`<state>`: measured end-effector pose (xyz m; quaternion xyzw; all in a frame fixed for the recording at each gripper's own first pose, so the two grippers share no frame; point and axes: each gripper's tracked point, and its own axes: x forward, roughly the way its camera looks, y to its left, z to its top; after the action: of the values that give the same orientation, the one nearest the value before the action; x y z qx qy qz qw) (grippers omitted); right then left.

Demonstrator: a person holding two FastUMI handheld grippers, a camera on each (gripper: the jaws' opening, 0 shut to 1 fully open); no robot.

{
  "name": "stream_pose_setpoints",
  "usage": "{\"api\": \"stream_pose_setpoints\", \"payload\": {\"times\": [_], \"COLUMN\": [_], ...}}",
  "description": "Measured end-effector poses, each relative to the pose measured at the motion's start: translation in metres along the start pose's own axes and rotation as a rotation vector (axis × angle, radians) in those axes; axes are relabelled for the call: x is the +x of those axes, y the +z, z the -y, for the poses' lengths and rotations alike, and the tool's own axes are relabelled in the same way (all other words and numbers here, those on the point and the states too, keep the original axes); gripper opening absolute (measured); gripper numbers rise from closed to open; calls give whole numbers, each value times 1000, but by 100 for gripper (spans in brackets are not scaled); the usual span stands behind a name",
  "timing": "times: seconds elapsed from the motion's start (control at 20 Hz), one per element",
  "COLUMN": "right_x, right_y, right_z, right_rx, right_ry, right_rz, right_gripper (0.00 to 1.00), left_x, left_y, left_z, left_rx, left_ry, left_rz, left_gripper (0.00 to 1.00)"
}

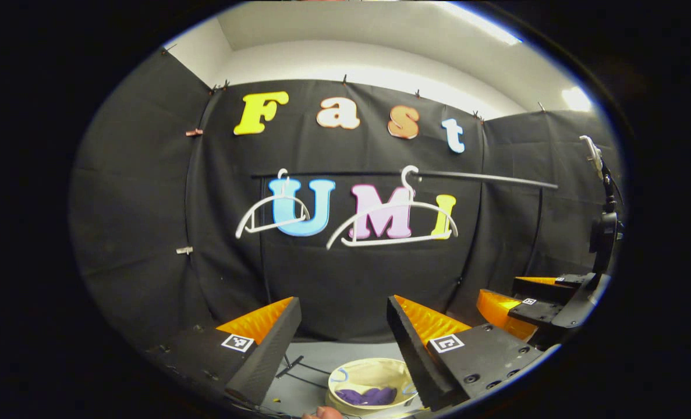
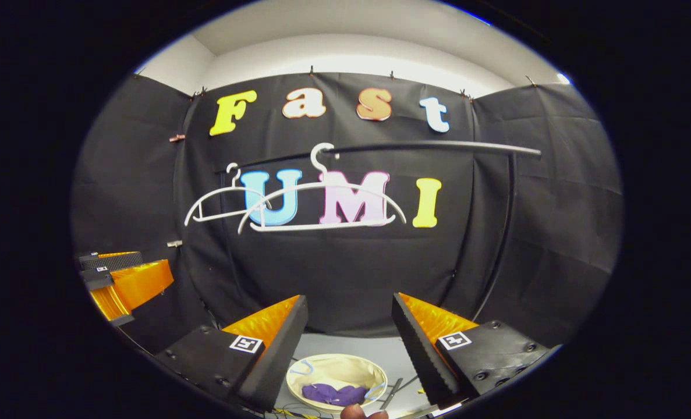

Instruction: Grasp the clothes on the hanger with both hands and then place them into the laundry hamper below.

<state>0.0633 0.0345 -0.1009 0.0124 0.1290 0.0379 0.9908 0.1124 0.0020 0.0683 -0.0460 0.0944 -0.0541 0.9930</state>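
With the purple clothes (image 1: 368, 397) lying in the hamper (image 1: 345, 372) below your wide-spread, empty left gripper (image 1: 339, 343) and right gripper (image 2: 348, 340), placement looks done; next, simply withdraw.

Both gripper views are evenly and fairly brightly lit from above. In the left gripper view a ceiling light strip (image 1: 485, 26) burns out to pure white at the upper right, and a second glare patch (image 1: 575, 99) blooms on the pale far wall (image 1: 345, 61). The black cloth soaks up light and shows only faint folds. Shadows are soft. Fisheye distortion bends the clothes rail (image 2: 415, 145) into a curve and squeezes things toward the rim, where a thin blue fringe appears. Focus is sharp in the middle, slightly soft at the edges.
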Motion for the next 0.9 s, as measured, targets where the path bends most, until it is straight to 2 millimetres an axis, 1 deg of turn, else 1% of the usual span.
{"api": "stream_pose_setpoints", "payload": {"times": [0.1, 0.15, 0.2, 0.25, 0.3, 0.35, 0.4, 0.45, 0.55, 0.6, 0.65, 0.7, 0.75, 0.8, 0.85, 0.9], "right_x": [-13, -19, -26, -33, -41, -49, -55, -59, -65, -67, -67, -68, -67, -68, -69, -69], "right_y": [28, 39, 49, 56, 64, 72, 75, 74, 77, 79, 82, 84, 84, 85, 85, 85], "right_z": [4, 6, 7, 7, 7, 8, 9, 8, 11, 14, 16, 18, 20, 21, 21, 19], "right_rx": [-4, -13, -22, -26, -23, -15, -8, -1, 4, 11, 16, 17, 13, 12, 14, 18], "right_ry": [7, 6, 8, 10, 14, 11, 10, 11, 5, -1, -8, -15, -23, -29, -31, -27], "right_rz": [59, 83, 104, 127, 153, 180, 194, 200, 207, 215, 221, 227, 230, 231, 231, 229], "right_gripper": [94, 93, 93, 93, 90, 93, 96, 94, 94, 94, 94, 89, 89, 94, 94, 94], "left_x": [-14, -19, -24, -27, -30, -35, -38, -42, -46, -48, -49, -49, -50, -50, -51, -50], "left_y": [19, 28, 34, 37, 42, 47, 49, 48, 47, 47, 48, 50, 50, 52, 53, 55], "left_z": [-1, 0, 0, 2, 2, 2, 0, 1, 4, 6, 7, 9, 10, 12, 11, 12], "left_rx": [8, 13, 14, 13, 11, 11, 12, 18, 35, 41, 43, 44, 43, 45, 50, 56], "left_ry": [12, 21, 26, 26, 25, 29, 35, 39, 41, 40, 35, 30, 23, 16, 10, 3], "left_rz": [48, 68, 79, 93, 109, 124, 129, 133, 134, 136, 139, 146, 148, 156, 165, 167], "left_gripper": [94, 98, 89, 94, 94, 89, 94, 89, 98, 89, 89, 89, 93, 93, 89, 89]}}
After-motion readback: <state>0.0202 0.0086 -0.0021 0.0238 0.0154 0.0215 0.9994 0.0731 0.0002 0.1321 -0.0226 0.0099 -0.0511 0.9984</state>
